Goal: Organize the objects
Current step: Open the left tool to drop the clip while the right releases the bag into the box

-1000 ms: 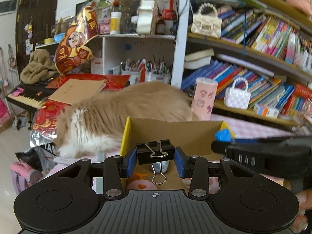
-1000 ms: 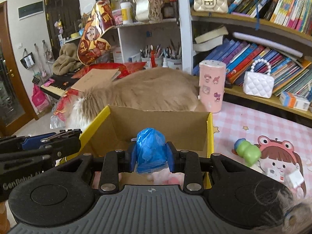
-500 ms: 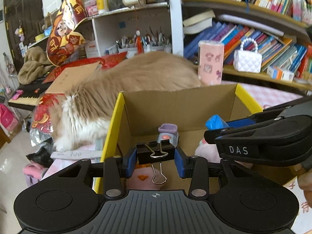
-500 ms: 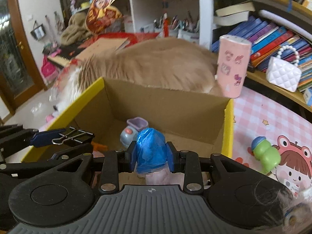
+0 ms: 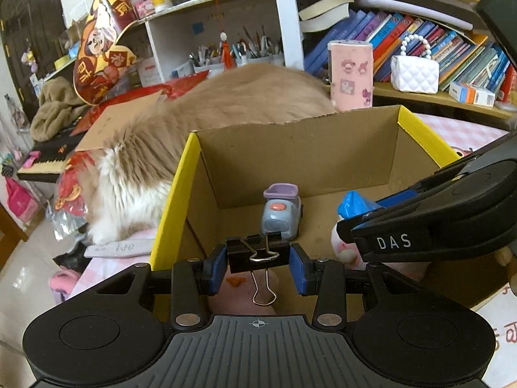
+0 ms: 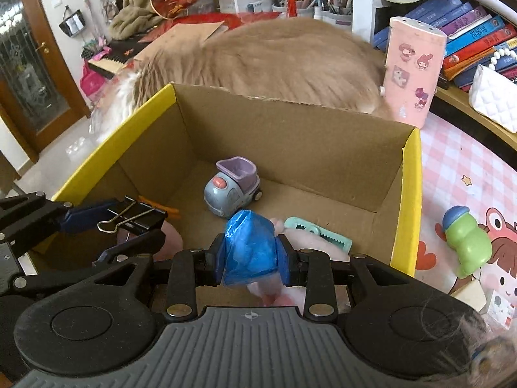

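My left tongs (image 5: 258, 270) clamp a black binder clip (image 5: 257, 253); my right tongs (image 6: 251, 258) clamp a blue wrapped bundle (image 6: 250, 245). I hold both over the open cardboard box (image 6: 407, 174), above its toy car (image 6: 231, 187) and teal comb (image 6: 318, 231).

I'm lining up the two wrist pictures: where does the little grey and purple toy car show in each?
Left wrist: toy car sits mid-frame on the box floor, just above the left gripper and its binder clip.
Right wrist: toy car lies centre, slightly left, above the blue bag.
Shared landmark: the cardboard box.
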Tool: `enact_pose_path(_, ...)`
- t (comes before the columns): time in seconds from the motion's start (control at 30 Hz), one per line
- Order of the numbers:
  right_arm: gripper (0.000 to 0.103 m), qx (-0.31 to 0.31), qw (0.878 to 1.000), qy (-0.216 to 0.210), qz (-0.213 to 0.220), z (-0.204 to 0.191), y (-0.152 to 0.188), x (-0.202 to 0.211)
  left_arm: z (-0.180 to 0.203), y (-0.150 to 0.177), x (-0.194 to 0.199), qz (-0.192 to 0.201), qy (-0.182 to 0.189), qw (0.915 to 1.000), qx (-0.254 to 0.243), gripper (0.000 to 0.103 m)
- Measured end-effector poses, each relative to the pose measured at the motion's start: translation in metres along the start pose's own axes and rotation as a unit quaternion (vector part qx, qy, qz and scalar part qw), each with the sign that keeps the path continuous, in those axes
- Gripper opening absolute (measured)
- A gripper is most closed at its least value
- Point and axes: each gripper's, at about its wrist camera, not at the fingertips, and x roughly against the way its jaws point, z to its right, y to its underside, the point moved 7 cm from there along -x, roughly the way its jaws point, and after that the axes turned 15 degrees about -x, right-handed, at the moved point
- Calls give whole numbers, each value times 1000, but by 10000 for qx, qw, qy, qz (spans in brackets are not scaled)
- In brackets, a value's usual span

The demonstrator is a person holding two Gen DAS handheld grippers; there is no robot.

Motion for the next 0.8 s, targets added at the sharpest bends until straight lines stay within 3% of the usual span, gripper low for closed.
enact_pose_path(0.1, 38, -168, 9998, -114, 36, 3, -2, 2, -3, -3, 3, 109, -90, 9999, 11, 54)
enact_pose_path(0.3, 44, -416, 9982, -174, 389, 3, -6, 18, -11, -11, 20, 425, -238, 9988, 71, 64)
enact_pose_path(0.8, 45, -614, 9874, 115, 1453, -5, 6, 82, -40, -1, 74, 842, -305, 9934, 717, 68)
